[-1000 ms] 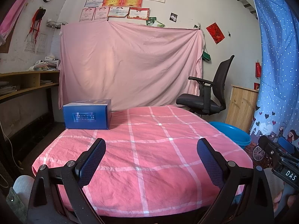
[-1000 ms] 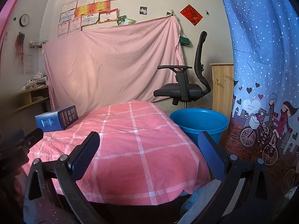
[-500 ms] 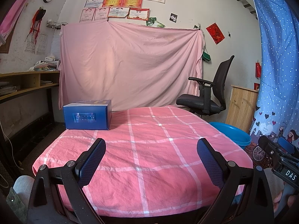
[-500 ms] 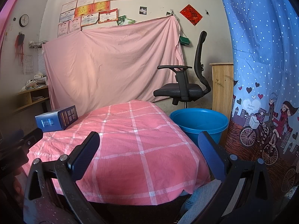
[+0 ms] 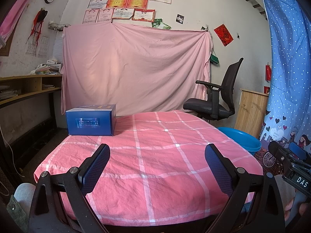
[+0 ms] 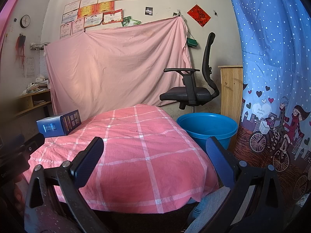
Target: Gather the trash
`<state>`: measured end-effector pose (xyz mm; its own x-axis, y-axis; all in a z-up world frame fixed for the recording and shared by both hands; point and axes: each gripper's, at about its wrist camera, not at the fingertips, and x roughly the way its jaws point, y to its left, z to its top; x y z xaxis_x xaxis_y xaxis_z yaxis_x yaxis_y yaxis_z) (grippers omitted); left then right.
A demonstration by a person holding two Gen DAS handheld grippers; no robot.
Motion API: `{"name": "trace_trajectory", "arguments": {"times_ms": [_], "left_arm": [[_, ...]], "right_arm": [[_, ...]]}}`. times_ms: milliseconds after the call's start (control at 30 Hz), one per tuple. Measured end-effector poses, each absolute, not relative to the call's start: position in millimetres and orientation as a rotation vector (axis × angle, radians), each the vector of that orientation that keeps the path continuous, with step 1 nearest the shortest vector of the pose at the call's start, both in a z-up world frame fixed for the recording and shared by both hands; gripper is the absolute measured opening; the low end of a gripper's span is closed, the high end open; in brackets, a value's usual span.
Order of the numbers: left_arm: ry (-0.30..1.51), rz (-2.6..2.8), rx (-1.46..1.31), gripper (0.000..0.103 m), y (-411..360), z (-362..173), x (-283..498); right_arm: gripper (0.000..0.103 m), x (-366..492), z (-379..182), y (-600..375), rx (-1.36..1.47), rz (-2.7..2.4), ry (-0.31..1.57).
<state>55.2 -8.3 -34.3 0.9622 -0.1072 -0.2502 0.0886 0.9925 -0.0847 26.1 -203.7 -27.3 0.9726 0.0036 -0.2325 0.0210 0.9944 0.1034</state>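
**Box at eleven o'clock, left tool nearer**

While both tools hover wide open and empty over the near edge of the counter (image 5: 155, 174), the only likely trash is the blue box (image 5: 91, 120), far across at about eleven o'clock from the left tool (image 5: 157, 161). From the right tool (image 6: 154, 156) it sits at ten o'clock, farther off, so the left looks better placed. Its long axis seems to run away from the tools, short end facing them. It looks like glossy, sharp-edged cardboard, probably rigid enough to pinch across the short end. Checked pink cloth, soft and wrinkled, covers the counter. A smooth blue plastic tub (image 6: 207, 129) waits on the floor at two o'clock.
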Motion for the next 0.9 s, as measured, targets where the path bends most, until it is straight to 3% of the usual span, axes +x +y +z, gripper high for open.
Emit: {"name": "trace_trajectory", "arguments": {"times_ms": [900], "left_arm": [[0.254,-0.100,-0.070,0.096,-8.7,-32.7,54.9]], "right_arm": [[0.103,25.9,-27.1,-202.5,0.106,-0.009,0.234]]}}
